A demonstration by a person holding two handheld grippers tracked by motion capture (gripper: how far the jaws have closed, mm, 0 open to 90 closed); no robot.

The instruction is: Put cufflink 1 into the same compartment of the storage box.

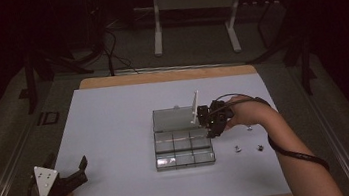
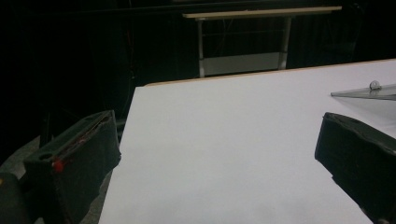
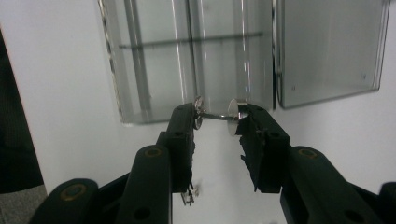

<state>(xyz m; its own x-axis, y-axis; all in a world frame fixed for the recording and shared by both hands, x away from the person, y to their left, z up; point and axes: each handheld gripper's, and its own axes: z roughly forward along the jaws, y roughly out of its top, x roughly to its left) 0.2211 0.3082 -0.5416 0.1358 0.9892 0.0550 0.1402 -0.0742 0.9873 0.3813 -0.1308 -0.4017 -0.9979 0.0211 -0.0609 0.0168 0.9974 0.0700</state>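
Right over the clear compartment box [image 3: 196, 60], the right gripper [image 3: 217, 116] is clamped on a small metal bolt [image 3: 219, 116]; left gripper [image 1: 73, 173] sits wide apart, well left of the box.

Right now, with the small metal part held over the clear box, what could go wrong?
1. The right gripper pinches the small metal part end to end by its tips only; it may slip or spring out.
2. It hangs near a divider of the clear compartment box, so it could land in the wrong cell.
3. The raised lid stands close beside the gripper and may be knocked.
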